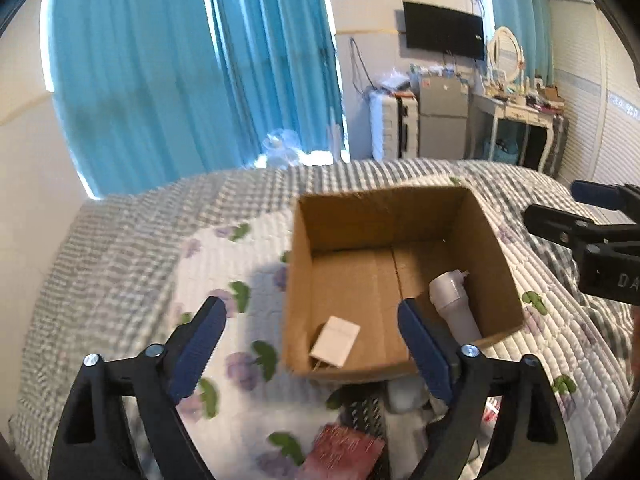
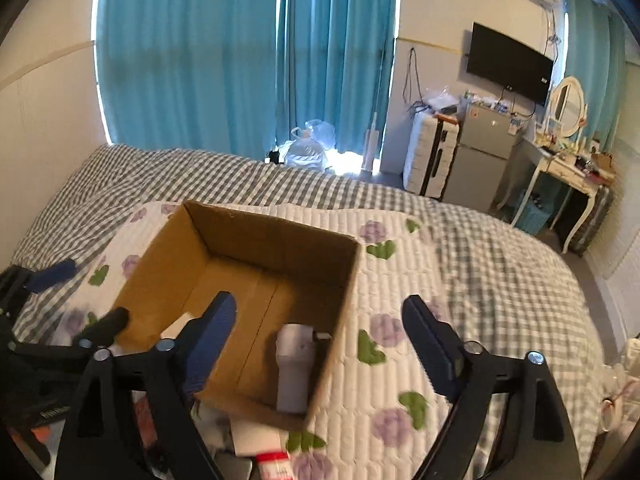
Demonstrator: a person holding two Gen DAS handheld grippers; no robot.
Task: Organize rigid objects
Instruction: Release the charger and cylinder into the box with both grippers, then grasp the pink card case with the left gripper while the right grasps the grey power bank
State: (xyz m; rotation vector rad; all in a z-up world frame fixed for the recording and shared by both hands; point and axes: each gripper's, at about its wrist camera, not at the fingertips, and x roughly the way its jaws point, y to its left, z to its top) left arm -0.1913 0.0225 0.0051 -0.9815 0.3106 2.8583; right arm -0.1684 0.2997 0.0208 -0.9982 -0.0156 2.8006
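Observation:
An open cardboard box (image 1: pixel 304 280) sits on the quilted bed and also shows in the right wrist view (image 2: pixel 348 280). Inside lie a white cylindrical bottle (image 1: pixel 456 304), seen too in the right wrist view (image 2: pixel 294 368), and a small white card box (image 1: pixel 335 340). My left gripper (image 1: pixel 312 316) is open and empty, just short of the box's near edge. My right gripper (image 2: pixel 320 316) is open and empty, over the box's right wall. Each gripper shows in the other's view: the right one (image 1: pixel 556 204) and the left one (image 2: pixel 92 296).
Loose items lie on the bed in front of the box: a red packet (image 1: pixel 344 452), a black perforated piece (image 1: pixel 364 412), a red-capped white item (image 2: pixel 272 460). A roll of tape (image 2: pixel 612 412) lies at the right edge. Fridge, suitcase and dresser stand beyond the bed.

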